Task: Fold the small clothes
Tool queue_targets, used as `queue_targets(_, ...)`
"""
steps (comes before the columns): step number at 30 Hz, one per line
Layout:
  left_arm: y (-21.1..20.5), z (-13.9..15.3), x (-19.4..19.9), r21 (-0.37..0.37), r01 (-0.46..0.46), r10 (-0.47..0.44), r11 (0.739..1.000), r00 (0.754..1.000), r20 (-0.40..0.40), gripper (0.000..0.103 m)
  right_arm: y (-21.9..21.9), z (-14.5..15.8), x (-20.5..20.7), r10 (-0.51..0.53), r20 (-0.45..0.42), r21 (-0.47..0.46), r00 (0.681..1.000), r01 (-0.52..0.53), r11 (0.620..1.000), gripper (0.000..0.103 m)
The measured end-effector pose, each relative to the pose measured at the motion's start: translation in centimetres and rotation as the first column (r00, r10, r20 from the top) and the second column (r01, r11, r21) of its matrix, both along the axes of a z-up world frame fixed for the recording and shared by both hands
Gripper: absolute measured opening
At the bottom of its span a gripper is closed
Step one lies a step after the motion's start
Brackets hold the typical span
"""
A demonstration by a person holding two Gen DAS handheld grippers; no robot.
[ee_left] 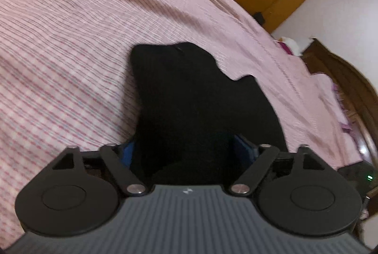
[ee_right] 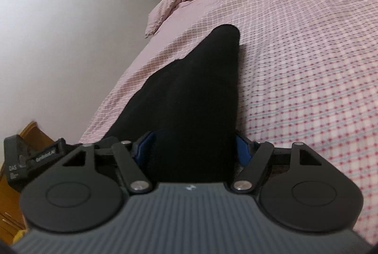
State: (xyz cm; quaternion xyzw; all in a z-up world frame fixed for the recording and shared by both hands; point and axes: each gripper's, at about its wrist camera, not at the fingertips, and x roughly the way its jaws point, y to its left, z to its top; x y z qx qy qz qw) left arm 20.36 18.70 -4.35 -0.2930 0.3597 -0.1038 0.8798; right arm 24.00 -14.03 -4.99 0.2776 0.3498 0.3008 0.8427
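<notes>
Black cloth (ee_left: 189, 98), a small dark garment, was draped out of both claws and hung over the pink checked bedspread (ee_left: 59, 53), so that it could be carried and laid down as one piece. At the left gripper (ee_left: 184, 150) the cloth filled the gap between the blue pads (ee_left: 127, 152), and an edge of it appeared to be pinched there, though the contact itself was hidden by the fabric. From that grip it spread forward, a ragged lobe falling to the right toward the wooden bed frame (ee_left: 349, 79). At the right gripper (ee_right: 189, 147) the cloth was likewise seated between the blue pads (ee_right: 241, 147) and judged to be pinched, tapering away to a narrow rounded end (ee_right: 224, 34) near the bed's edge. Held at two points, the garment was probably being kept taut enough for a clean fold line. Whether its far end touched the bedspread could not be told.
</notes>
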Motion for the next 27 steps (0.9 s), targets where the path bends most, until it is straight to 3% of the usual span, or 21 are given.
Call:
queue_targets(3,-0.1,0.0,0.0,-0.043,0.004,-0.004,0.999,1.000,-0.002,0.059,-0.3,0.3,0.2,-0.014,-0.014,0.028,1.000,0.014,0.999,0.044)
queue_targets(5,-0.1,0.5,-0.7,-0.075,-0.004,0.005,0.997,1.000,0.015,0.055,-0.7,1.1,-0.1,-0.018,-0.005,0.050,1.000,0.018,0.999,0.042)
queue_targets(11,-2.2,2.0,-3.4,-0.121,0.020,-0.016,0.992,0.999,0.039,0.051,-2.4,5.2,-3.6,-0.047,0.056,0.012,0.997,0.046,0.999,0.040)
queue_targets(16,-5.7,3.1,-6.5,-0.154,0.068,-0.057,0.986,0.996,0.075,0.045,-5.8,6.6,-7.3,-0.086,0.059,-0.018,0.995,0.087,0.996,0.040)
queue_targets(18,-7.3,3.5,-7.8,-0.135,0.103,-0.091,0.985,0.992,0.092,0.045,-7.1,6.6,-9.1,-0.105,0.052,-0.031,0.993,0.106,0.994,0.040)
queue_targets(22,-10.5,3.3,-9.6,-0.021,0.147,-0.145,0.989,0.987,0.071,0.045,-9.4,5.4,-12.2,-0.171,0.034,-0.050,0.985,0.173,0.984,0.040)
queue_targets(25,-11.8,2.3,-10.0,0.099,0.133,-0.138,0.986,0.989,0.048,0.047,-10.3,3.3,-12.5,-0.217,-0.005,-0.076,0.976,0.216,0.973,0.042)
queue_targets(27,-12.1,1.7,-9.6,0.125,0.142,-0.148,0.982,0.988,0.038,0.049,-10.1,1.2,-11.9,-0.221,-0.024,-0.122,0.975,0.217,0.969,0.047)
